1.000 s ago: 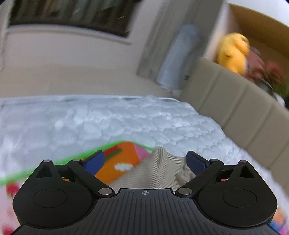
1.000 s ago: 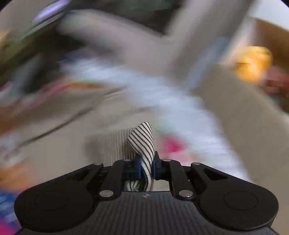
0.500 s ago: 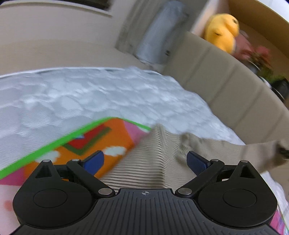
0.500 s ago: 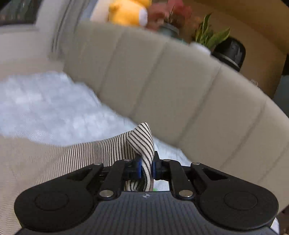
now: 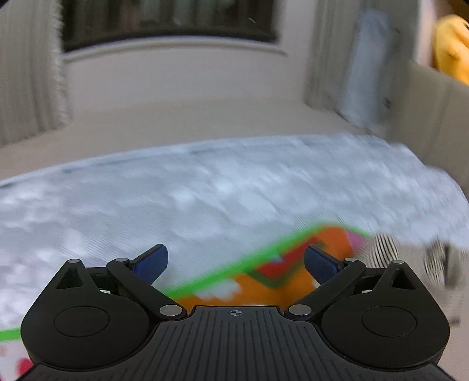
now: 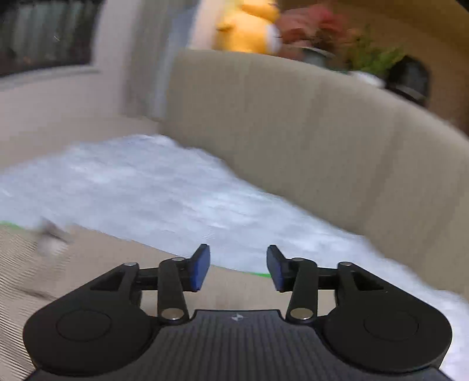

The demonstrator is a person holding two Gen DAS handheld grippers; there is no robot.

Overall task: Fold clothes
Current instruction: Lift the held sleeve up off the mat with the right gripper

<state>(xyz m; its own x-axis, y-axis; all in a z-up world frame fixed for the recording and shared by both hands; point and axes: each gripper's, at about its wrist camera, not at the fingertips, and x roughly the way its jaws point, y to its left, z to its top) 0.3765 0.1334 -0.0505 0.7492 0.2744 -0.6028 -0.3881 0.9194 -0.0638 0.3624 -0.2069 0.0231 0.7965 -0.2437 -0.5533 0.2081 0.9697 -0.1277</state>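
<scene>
A beige striped garment (image 6: pixel 88 258) lies spread on the bed, filling the lower left of the right wrist view. My right gripper (image 6: pixel 238 268) hovers over its far edge, jaws opening, nothing between the blue pads. In the blurred left wrist view the garment's striped edge (image 5: pixel 384 252) shows only at the far right, on a colourful mat (image 5: pixel 263 278) with a green border. My left gripper (image 5: pixel 236 260) stands wide open over the mat's edge and holds nothing.
A white quilted mattress (image 5: pixel 205 193) extends beyond the mat. A tan padded headboard (image 6: pixel 322 140) curves along the right, with a yellow plush toy (image 6: pixel 249 23) and potted plants (image 6: pixel 337 32) on the ledge behind it. Window (image 5: pixel 167 20) and curtains at the back.
My right gripper has let go of the striped sleeve end, and its jaws have parted. The left gripper has swung left, so the garment has slid from its centre to the right edge.
</scene>
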